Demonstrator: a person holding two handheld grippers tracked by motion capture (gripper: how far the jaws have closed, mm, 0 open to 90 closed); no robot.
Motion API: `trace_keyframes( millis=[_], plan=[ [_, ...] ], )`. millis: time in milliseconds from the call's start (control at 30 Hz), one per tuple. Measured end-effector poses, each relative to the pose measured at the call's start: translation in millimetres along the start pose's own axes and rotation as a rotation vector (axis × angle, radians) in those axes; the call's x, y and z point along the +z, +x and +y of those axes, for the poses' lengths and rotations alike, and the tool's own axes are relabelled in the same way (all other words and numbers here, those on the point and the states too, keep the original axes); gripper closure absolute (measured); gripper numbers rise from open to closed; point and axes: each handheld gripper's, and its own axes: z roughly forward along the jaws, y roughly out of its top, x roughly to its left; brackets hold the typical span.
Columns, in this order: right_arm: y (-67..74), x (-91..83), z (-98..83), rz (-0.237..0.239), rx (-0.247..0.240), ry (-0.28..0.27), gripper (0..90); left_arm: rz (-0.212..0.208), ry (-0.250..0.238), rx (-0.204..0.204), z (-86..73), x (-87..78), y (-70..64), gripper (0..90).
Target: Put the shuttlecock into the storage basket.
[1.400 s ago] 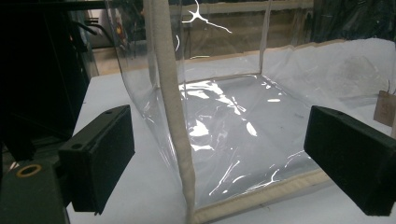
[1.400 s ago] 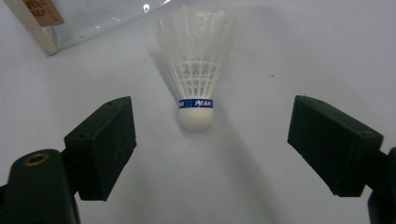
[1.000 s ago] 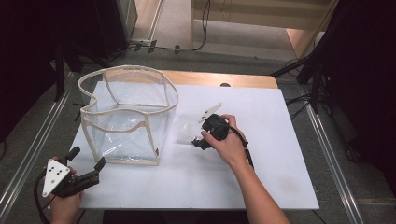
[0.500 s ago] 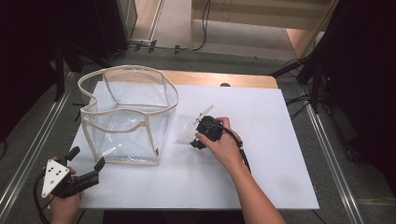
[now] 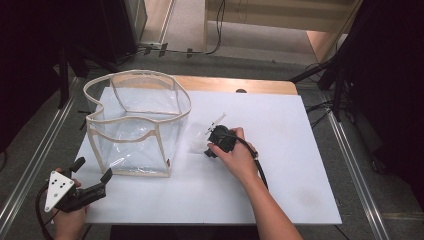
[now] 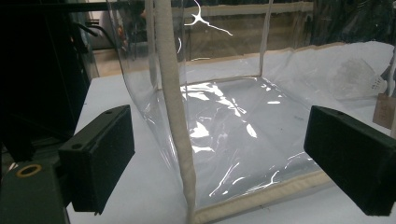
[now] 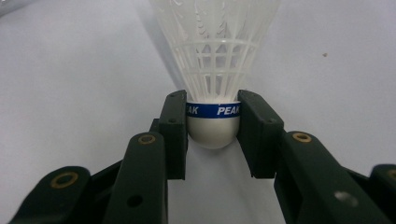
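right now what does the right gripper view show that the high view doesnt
Right gripper view: the right tongs shut on the white cork of a shuttlecock, with a blue band reading PEAK and the mesh of its skirt.

High view: the clear bag with its beige trim standing to the left, the left tongs open near the table's front left corner, both forearms, and the floor beyond.

Both: the white table and the shuttlecock, a pale blur from above.
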Motion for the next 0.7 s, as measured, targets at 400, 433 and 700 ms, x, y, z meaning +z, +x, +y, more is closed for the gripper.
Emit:
trace_keyframes(
  millis=[400, 433, 700],
  plan=[
    [-7.2, -11.7, -3.7, 0.027, 0.005, -0.029, 62.9, 0.003, -0.001, 0.0, 0.0, 0.0, 0.1, 9.1],
    [-8.1, -12.7, -4.1, 0.035, 0.007, -0.034, 62.9, 0.003, -0.001, 0.0, 0.1, 0.1, 0.2, 9.0],
    [-12.3, -26.9, -0.9, 0.038, 0.006, -0.051, 62.8, 0.002, -0.001, 0.001, 0.1, -0.1, 0.4, 9.1]
  ],
)
